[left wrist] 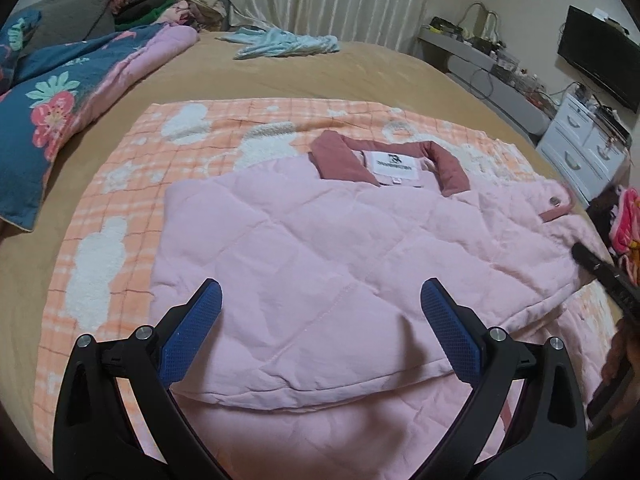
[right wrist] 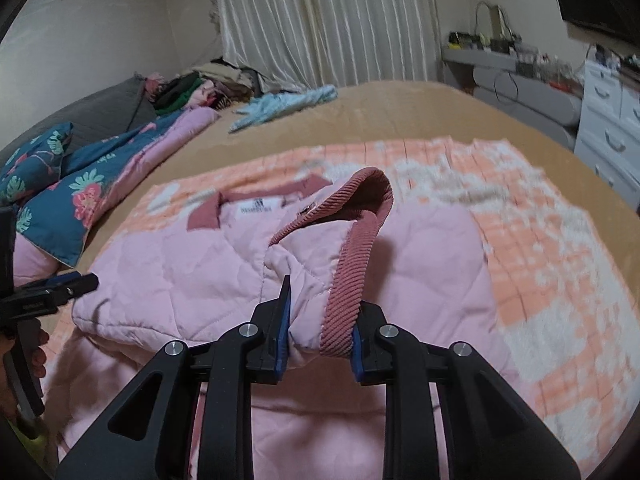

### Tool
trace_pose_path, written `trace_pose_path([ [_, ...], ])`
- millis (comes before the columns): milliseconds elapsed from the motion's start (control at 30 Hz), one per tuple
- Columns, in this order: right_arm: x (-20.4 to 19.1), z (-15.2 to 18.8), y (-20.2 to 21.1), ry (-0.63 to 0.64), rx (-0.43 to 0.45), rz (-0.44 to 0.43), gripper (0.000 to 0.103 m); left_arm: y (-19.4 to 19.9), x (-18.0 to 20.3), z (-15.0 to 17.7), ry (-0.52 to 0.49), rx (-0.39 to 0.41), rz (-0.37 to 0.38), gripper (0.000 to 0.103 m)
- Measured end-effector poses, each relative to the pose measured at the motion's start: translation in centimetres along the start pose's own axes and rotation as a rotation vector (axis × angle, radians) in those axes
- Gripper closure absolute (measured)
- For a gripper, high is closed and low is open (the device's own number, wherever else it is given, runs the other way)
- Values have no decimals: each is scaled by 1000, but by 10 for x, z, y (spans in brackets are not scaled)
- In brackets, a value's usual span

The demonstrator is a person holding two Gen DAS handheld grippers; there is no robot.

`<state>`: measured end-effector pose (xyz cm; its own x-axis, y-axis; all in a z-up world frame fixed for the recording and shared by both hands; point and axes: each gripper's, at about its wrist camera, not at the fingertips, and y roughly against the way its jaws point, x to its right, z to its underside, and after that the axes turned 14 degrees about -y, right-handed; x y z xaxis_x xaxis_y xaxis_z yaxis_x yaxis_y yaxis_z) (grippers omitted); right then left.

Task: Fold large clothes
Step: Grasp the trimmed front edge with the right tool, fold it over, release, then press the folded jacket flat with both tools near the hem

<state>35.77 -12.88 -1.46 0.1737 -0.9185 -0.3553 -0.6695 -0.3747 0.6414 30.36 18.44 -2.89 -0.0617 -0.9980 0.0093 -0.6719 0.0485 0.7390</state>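
Note:
A pink quilted jacket with a dusty-rose collar lies on an orange-and-white checked blanket on the bed. My left gripper is open and empty, held just above the jacket's folded-over left part. My right gripper is shut on the jacket's sleeve at its ribbed rose cuff and holds it lifted above the jacket body. The right gripper also shows at the right edge of the left wrist view.
A tan bedspread covers the bed. A blue floral quilt and a clothes pile lie far left. A light-blue garment lies at the back. White drawers and a cluttered grey shelf stand right.

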Motion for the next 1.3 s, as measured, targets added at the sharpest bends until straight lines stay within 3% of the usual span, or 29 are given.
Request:
trace_pose_path([
  [133,3,9,-7,-12,-38,29,74,-5,3,3,-2,-9,33,22],
  [233,5,13,-9,-18,-56,64,64,-10,5,6,-1,-27,51,30],
  [267,6,13,-7,-20,-52,85,56,-12,7,7,-6,-34,50,33],
  [367,6,12,4,-20,1,126,41,-18,9,10,-19,-65,45,33],
  [467,-1,9,14,-7,25,105,36,-28,5,16,5,-98,57,33],
  [667,-43,9,8,113,-16,37,20,-41,-3,27,44,-127,83,31],
  [867,-87,23,-25,234,-119,17,17,-45,-5,32,45,-140,90,31],
  [1033,-81,37,-71,190,-261,105,17,-44,-5,32,42,-140,91,31],
  [1300,-73,51,-87,177,-239,119,14,-41,0,31,34,-142,83,31],
])
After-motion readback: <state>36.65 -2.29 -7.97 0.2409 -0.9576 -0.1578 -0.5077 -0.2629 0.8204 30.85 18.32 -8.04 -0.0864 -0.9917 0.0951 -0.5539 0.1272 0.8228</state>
